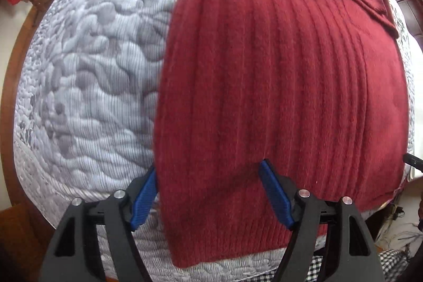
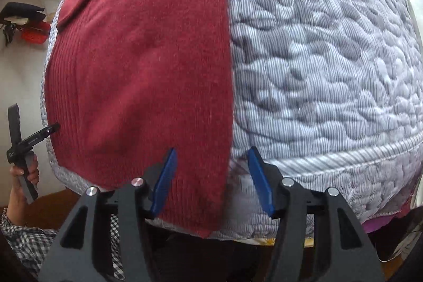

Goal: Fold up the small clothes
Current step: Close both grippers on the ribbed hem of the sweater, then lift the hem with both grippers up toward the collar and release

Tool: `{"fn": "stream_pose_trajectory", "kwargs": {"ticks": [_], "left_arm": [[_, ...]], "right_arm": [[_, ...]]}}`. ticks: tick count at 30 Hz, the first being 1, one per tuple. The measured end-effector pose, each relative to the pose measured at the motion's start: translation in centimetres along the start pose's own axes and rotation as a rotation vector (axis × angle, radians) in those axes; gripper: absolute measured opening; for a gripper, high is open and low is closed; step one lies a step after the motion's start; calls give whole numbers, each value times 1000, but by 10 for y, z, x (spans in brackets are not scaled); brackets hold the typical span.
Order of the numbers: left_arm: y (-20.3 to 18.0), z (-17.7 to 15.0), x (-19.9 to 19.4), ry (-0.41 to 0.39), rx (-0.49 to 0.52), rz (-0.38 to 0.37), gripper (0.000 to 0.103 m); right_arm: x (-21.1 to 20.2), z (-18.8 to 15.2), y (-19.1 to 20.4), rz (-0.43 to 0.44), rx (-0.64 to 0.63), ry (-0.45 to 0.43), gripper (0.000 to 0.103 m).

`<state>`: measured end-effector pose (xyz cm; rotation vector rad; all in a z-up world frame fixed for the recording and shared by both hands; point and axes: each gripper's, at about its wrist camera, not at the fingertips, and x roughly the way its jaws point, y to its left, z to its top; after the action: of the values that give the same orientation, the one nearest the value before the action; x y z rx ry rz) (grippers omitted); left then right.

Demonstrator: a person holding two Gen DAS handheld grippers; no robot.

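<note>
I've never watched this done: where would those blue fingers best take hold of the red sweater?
Probably the two near corners of the red sweater, at its ribbed hem, coming from the near edge of the quilted bed cover. The hem overhangs that edge, and each open gripper already straddles a corner.

Grey quilted mattress [image 1: 87, 86], wooden bed frame [image 1: 10, 86], white wall [image 2: 23, 70]

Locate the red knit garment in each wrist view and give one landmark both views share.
Left wrist view: the red knit garment fills the centre and right, its left edge between the open left gripper.
Right wrist view: it fills the left half, its right edge between the open right gripper.
Shared landmark: the grey quilted cover beneath it.
</note>
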<state>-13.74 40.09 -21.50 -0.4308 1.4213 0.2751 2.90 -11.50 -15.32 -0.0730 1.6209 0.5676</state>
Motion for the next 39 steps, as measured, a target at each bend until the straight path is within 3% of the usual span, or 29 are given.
{"fn": "stream_pose_trajectory", "kwargs": {"ticks": [5,10,11,13,14,15,18,22,23,29,35,39], "left_arm": [[-12,-17,2,11,11,-9,75],[-14,-28,7,35,-39,-89,73],[-12,-35,7,36,-47,-89,69],[-13,-36,5,40,-51,-87,49],[-14,-37,4,42,-53,-85,45],[-8,-37,1,45,-53,-87,31],[8,-35,-6,55,-83,-136,22],[19,-54,-10,56,-131,-170,12],[38,-65,-10,54,-142,-184,12],[79,-44,-50,-12,-210,-311,11],[88,-19,-99,-139,-182,-353,11],[92,-2,-107,-191,-185,-347,11]], "right_arm": [[7,-18,13,24,-39,26,56],[22,-26,26,74,-68,43,54],[23,-26,26,83,-66,40,49],[26,-25,31,109,-70,47,35],[27,-26,32,116,-72,52,30],[28,-26,33,119,-75,54,28],[30,-26,32,140,-68,62,11],[21,-28,24,189,-29,49,6],[16,-28,25,193,-40,41,6],[-28,-21,29,279,-73,-40,5],[-66,5,26,333,-67,-132,5],[-74,33,25,314,-62,-155,5]]}}
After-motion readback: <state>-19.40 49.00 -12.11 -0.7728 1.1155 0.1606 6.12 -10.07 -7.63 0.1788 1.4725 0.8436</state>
